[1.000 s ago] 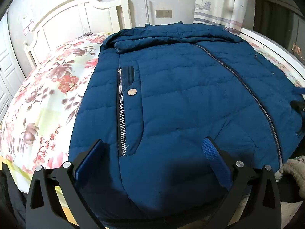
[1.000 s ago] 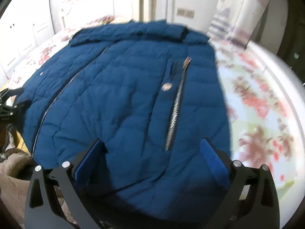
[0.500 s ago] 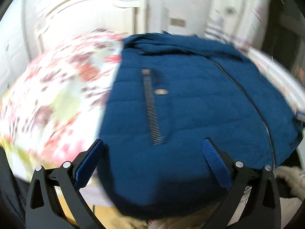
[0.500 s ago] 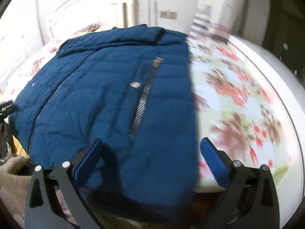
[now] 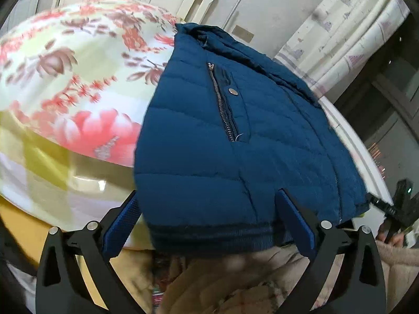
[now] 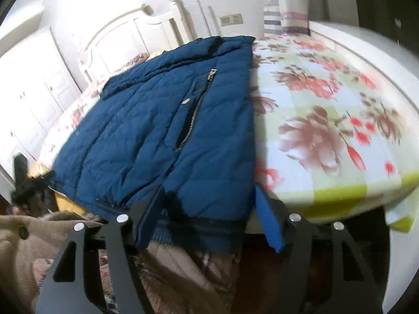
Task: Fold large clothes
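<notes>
A blue quilted jacket (image 5: 235, 141) lies flat on the bed, over the floral bedsheet (image 5: 65, 83), its ribbed hem hanging off the near edge toward 6 o'clock and its collar toward 12 o'clock by the white headboard (image 6: 125, 39).

In the left wrist view, the left gripper (image 5: 209, 219) has its jaws wide apart at the hem's left corner, 1 blue pad (image 5: 123, 225) off the cloth at 7 o'clock, the other over the hem at 5 o'clock. A zipped pocket (image 5: 222, 107) with a metal snap sits at 12 o'clock.

In the right wrist view, the right gripper (image 6: 209, 217) has its jaws apart too, straddling the hem's right corner, clamped on nothing. A beige fleece garment (image 6: 39, 240) shows at 8 o'clock, below the bed edge. Curtains (image 5: 340, 31) hang at 2 o'clock in the left view.
</notes>
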The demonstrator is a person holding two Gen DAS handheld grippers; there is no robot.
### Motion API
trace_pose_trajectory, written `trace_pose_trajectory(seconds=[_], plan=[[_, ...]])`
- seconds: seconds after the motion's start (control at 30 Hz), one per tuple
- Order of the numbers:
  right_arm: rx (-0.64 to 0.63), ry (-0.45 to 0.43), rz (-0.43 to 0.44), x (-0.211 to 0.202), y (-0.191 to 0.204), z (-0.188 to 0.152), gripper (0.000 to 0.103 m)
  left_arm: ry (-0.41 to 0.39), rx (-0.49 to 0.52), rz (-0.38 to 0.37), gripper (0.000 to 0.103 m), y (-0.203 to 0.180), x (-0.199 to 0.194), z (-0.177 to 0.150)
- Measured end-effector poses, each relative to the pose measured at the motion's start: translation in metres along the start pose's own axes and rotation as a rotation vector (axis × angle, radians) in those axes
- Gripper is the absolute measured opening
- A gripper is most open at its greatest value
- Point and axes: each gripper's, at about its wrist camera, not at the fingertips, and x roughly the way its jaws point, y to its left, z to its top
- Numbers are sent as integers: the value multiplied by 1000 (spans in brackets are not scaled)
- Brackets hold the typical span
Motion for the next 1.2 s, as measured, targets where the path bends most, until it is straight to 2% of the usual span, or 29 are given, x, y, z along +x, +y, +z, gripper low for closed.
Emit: trace_pose_trajectory(seconds=[0.1,0.17,0.2,0.27,0.37,0.4,0.43,0.47,0.53,0.63,0.7,0.77,0.8,0.83,0.87,0.9,0.93,1.0,1.07,1.13,1.17,1.2], plan=[[55,3,4,-5,-13,-10,68,-11,-53,-39,96,8,3,0],[100,16,38,-5,-23,-19,71,-16,-63,-57,94,8,3,-1],[116,19,58,-4,-27,-21,72,-9,-56,-58,80,7,4,-1],[120,-3,103,0,-29,-21,71,-5,-40,-40,76,3,5,1],[143,26,192,10,-28,-23,48,0,-9,-45,56,-2,0,1],[125,29,182,9,-25,-23,41,-3,16,-46,45,-5,-7,-1],[92,22,188,3,-21,-22,35,-10,33,-39,39,-7,-13,-1],[68,-4,214,-7,-17,-20,25,-25,58,-25,37,-12,-22,-1],[34,-55,246,-22,-10,-15,22,-64,109,-10,30,-24,-36,0],[9,-73,250,-22,0,-4,24,-102,146,-42,30,-36,-40,13],[37,-58,217,-10,-4,0,40,-95,134,-51,32,-36,-31,24],[81,-30,174,1,-12,-1,51,-62,115,-34,35,-31,-20,27],[86,-38,178,2,-13,-3,52,-36,98,4,36,-26,-12,28],[88,-43,184,2,-13,-4,52,-22,85,9,39,-22,-8,27],[88,-44,182,3,-13,-5,52,-38,81,-6,48,-19,-8,27],[82,-41,182,3,-13,-5,52,-42,85,-27,67,-19,-10,27],[77,-37,178,3,-13,-6,52,-41,93,-42,82,-21,-10,27],[60,-23,174,5,-12,-7,50,-35,119,-42,89,-26,-9,24],[55,-23,177,7,-11,-6,50,-38,149,-6,86,-32,-7,23],[63,-29,187,8,-10,-5,50,-44,133,-2,68,-31,-5,26],[65,-28,192,10,-10,-4,45,-43,114,-5,60,-28,-4,28],[63,-26,186,12,-9,-3,40,-33,92,-3,44,-23,-2,33]])
